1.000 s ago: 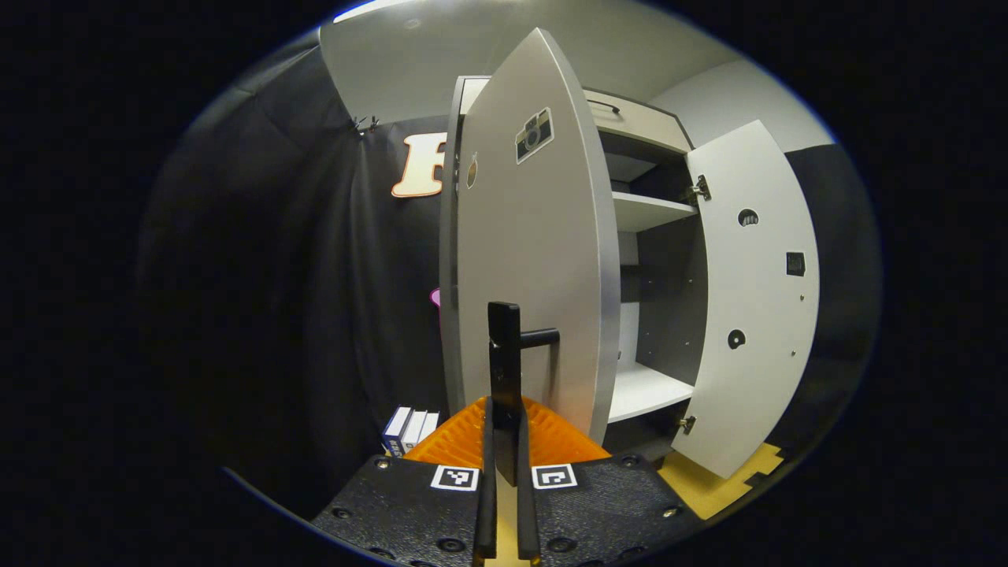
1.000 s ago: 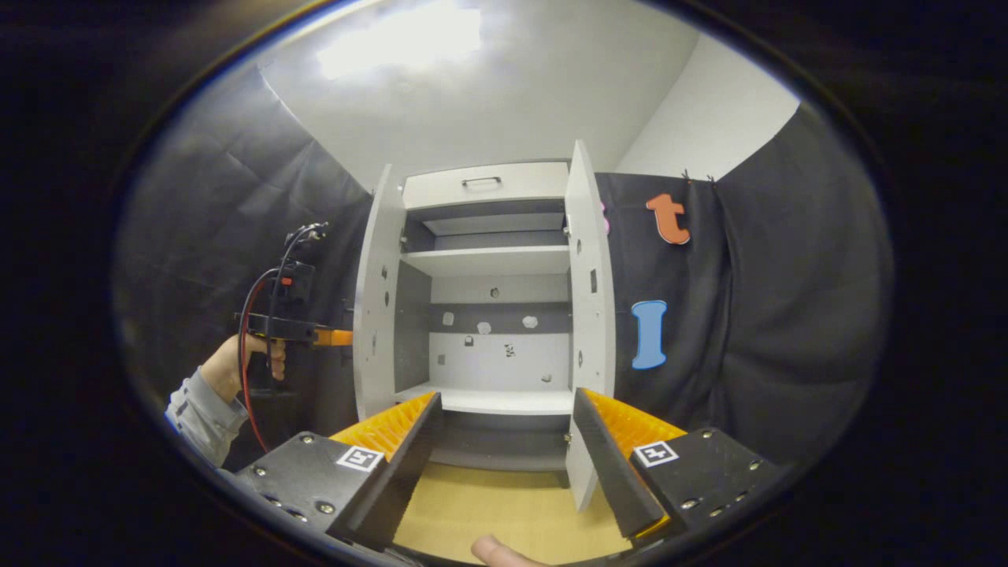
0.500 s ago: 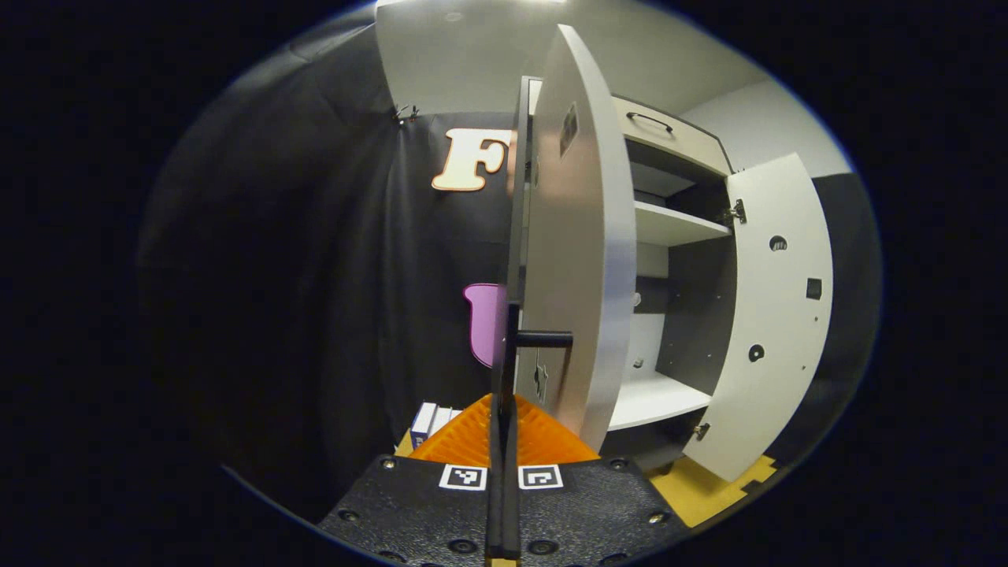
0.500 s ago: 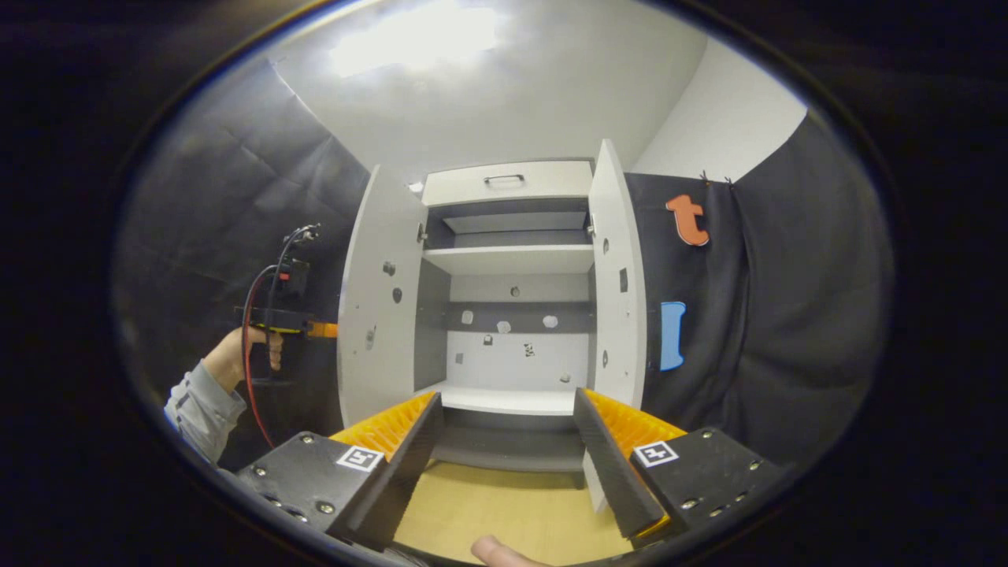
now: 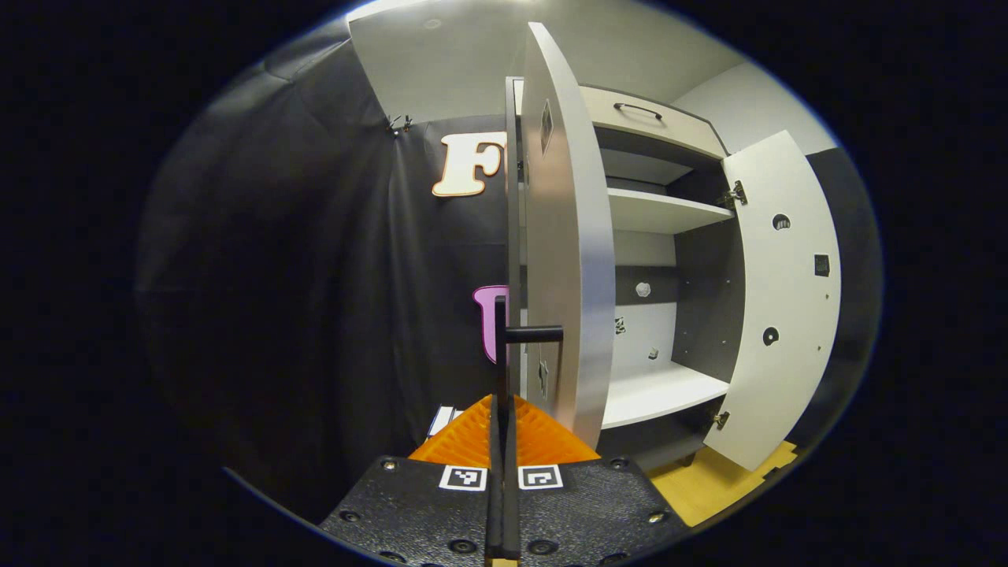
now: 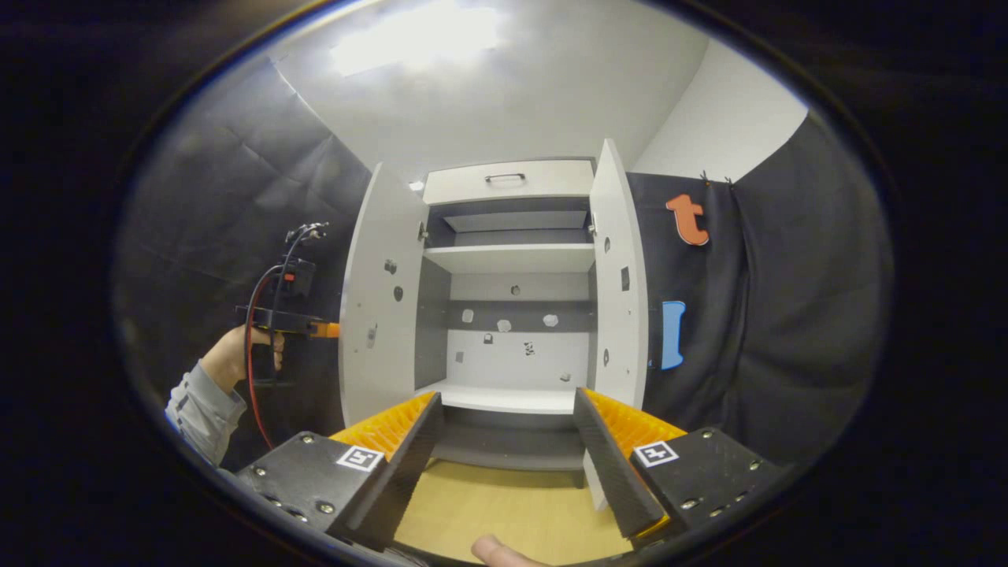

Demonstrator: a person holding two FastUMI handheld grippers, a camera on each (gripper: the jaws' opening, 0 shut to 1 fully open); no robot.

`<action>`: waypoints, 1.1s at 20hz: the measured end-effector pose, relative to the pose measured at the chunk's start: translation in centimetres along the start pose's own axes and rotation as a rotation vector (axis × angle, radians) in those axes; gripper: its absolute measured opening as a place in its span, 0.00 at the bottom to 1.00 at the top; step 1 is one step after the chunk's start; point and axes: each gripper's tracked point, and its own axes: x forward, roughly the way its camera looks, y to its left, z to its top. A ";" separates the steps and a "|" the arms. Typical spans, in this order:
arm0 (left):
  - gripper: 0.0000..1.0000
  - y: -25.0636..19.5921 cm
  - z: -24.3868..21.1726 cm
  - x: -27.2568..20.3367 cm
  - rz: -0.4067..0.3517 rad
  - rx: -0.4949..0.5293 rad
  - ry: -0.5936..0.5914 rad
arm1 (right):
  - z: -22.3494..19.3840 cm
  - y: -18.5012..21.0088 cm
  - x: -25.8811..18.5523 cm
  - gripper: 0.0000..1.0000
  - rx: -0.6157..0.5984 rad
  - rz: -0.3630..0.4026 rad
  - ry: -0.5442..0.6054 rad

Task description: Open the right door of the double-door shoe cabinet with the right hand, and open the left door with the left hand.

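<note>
Both pale grey doors of the white double-door shoe cabinet (image 6: 508, 236) stand wide open.

The left gripper (image 5: 502, 409) is clamped on the left door's (image 5: 568, 260) black bar handle (image 5: 499, 339); the right gripper (image 6: 504, 429), spread wide and holding nothing, faces the shelves, right door (image 6: 618, 276) just beyond.

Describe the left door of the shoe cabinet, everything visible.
The left door is a flat white panel, matte like laminated board, hinged at the cabinet's left side and swung wide open, upright. In the left gripper view it is seen nearly edge-on, with a dark sticker high on its outer face and a black bar handle low down. The left gripper is shut on that handle. Its inner face carries small dark fittings. The right gripper is open and apart from it.
</note>
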 end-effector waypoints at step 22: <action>0.97 -7.4 -0.7 -14.3 0.055 0.006 -0.077 | 0.5 -3.2 -2.4 0.99 0.007 -0.082 0.001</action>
